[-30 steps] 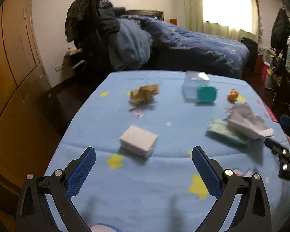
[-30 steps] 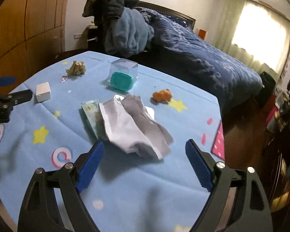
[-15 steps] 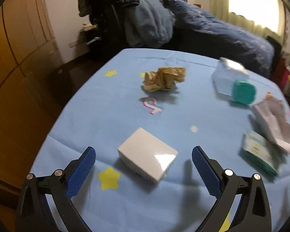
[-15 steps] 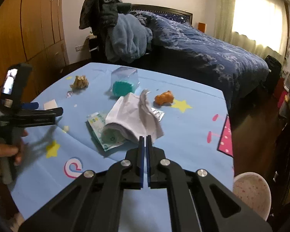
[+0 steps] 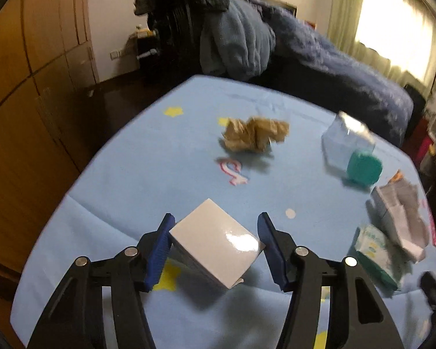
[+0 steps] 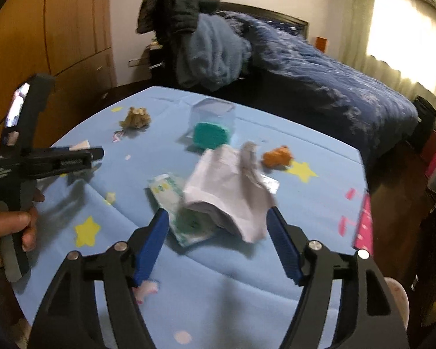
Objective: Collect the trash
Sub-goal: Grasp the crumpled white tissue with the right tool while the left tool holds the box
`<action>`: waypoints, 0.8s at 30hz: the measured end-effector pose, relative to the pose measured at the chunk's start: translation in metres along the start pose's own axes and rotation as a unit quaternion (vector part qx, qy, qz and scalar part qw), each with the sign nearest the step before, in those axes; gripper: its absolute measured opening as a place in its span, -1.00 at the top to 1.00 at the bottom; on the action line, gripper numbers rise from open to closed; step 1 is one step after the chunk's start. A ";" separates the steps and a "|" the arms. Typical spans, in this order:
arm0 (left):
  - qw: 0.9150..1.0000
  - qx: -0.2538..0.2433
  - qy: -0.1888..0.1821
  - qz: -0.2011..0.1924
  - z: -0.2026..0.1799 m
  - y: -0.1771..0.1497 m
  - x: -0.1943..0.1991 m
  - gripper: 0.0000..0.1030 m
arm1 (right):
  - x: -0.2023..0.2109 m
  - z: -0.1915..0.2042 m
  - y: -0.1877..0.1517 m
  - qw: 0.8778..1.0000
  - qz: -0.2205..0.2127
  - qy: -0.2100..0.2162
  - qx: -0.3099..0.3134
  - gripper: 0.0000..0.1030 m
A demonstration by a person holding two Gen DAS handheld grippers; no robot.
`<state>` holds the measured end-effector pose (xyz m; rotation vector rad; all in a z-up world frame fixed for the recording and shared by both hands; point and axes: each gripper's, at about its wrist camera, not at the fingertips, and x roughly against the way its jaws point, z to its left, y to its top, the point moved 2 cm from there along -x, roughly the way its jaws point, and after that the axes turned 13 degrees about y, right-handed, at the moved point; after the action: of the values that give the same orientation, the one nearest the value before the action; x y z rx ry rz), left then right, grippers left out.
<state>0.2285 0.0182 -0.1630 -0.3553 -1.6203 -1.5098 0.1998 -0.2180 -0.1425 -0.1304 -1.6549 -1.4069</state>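
My left gripper (image 5: 215, 247) has its blue pads closed against both sides of a small white box (image 5: 215, 242), which sits tilted on the blue tablecloth (image 5: 165, 163). My right gripper (image 6: 218, 241) is open just in front of a crumpled grey-white paper (image 6: 229, 186) lying over a green-and-white packet (image 6: 174, 200). A crumpled brown paper ball (image 5: 255, 135) lies farther back; it also shows in the right wrist view (image 6: 135, 117). A small orange scrap (image 6: 277, 157) lies beside a yellow star. The left gripper shows from the side (image 6: 97, 152) in the right wrist view.
A clear container with a teal lid (image 5: 351, 151) stands at the back right of the table. Behind the table is a bed with a dark blue cover (image 6: 319, 78) and piled clothes (image 6: 200, 40). Wooden wardrobes (image 5: 29, 67) line the left. A pale bin (image 6: 398, 299) stands low right.
My left gripper has moved forward over the white box and closed onto its sides. My right gripper was shut half a second ago and has opened again near the crumpled paper.
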 end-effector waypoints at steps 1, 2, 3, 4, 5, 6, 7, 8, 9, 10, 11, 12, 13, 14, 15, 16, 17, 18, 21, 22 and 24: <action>1.000 0.004 -0.003 -0.004 0.004 0.001 0.004 -0.14 | -0.005 0.002 0.002 1.000 0.002 -0.003 0.005 -0.37; 1.000 0.011 -0.009 -0.009 0.010 0.002 0.009 -0.14 | -0.012 0.005 0.005 1.000 0.005 -0.011 0.014 -0.37; 1.000 0.017 -0.014 -0.013 0.015 0.004 0.014 -0.14 | -0.018 0.006 0.007 1.000 0.010 -0.017 0.021 -0.33; 0.999 0.021 -0.018 -0.020 0.021 0.005 0.021 -0.14 | -0.023 0.007 0.008 0.999 0.014 -0.020 0.025 -0.28; 0.999 0.023 -0.022 -0.026 0.025 0.006 0.026 -0.14 | -0.027 0.006 0.009 0.999 0.019 -0.023 0.025 0.09; 0.999 0.025 -0.025 -0.030 0.027 0.007 0.029 -0.14 | -0.031 0.003 0.009 0.999 0.027 -0.019 0.016 0.51; 0.999 0.027 -0.031 -0.036 0.030 0.008 0.036 -0.14 | -0.032 -0.001 0.009 1.000 0.025 -0.011 0.001 0.50; 0.998 0.026 -0.038 -0.041 0.032 0.008 0.039 -0.14 | -0.029 -0.004 0.010 1.000 0.017 -0.008 -0.009 0.51; 0.998 0.025 -0.043 -0.045 0.033 0.008 0.043 -0.15 | -0.025 -0.007 0.010 1.000 0.007 -0.009 -0.014 0.52; 0.997 0.025 -0.047 -0.049 0.035 0.008 0.047 -0.15 | -0.019 -0.010 0.011 1.000 -0.001 -0.016 -0.020 0.53; 0.997 0.024 -0.049 -0.051 0.034 0.009 0.049 -0.15 | -0.014 -0.012 0.011 0.999 -0.008 -0.019 -0.025 0.55; 0.997 0.022 -0.054 -0.053 0.033 0.009 0.051 -0.15 | -0.006 -0.015 0.011 0.999 -0.018 -0.017 -0.033 0.61; 0.996 0.021 -0.060 -0.054 0.033 0.008 0.054 -0.15 | 0.001 -0.017 0.010 0.999 -0.025 -0.016 -0.040 0.69; 0.996 0.021 -0.068 -0.055 0.032 0.007 0.057 -0.15 | 0.009 -0.021 0.010 0.998 -0.034 -0.017 -0.047 0.86; 0.995 0.018 -0.075 -0.056 0.031 0.006 0.061 -0.15 | 0.015 -0.022 0.009 0.998 -0.039 -0.017 -0.052 0.86; 0.995 0.014 -0.080 -0.057 0.028 0.006 0.063 -0.15 | 0.022 -0.025 0.008 0.997 -0.046 -0.015 -0.059 0.86; 0.995 0.008 -0.085 -0.060 0.023 0.005 0.067 -0.15 | 0.027 -0.027 0.007 0.997 -0.050 -0.013 -0.065 0.86; 0.994 0.003 -0.091 -0.063 0.019 0.004 0.071 -0.15 | 0.035 -0.030 0.004 0.996 -0.056 -0.012 -0.072 0.86; 0.991 -0.011 -0.110 -0.068 0.009 0.000 0.081 -0.15 | 0.054 -0.034 -0.004 0.994 -0.072 -0.007 -0.088 0.86; 0.990 -0.018 -0.121 -0.073 0.004 -0.002 0.086 -0.15 | 0.060 -0.034 -0.006 0.993 -0.077 -0.003 -0.093 0.86; 0.987 -0.029 -0.137 -0.082 -0.003 -0.005 0.095 -0.15 | 0.073 -0.035 -0.012 0.991 -0.087 0.004 -0.102 0.86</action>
<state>0.1705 -0.0178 -0.0961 -0.4901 -1.8613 -1.6924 0.1711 -0.2838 -0.1045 -0.0982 -1.5437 -1.7062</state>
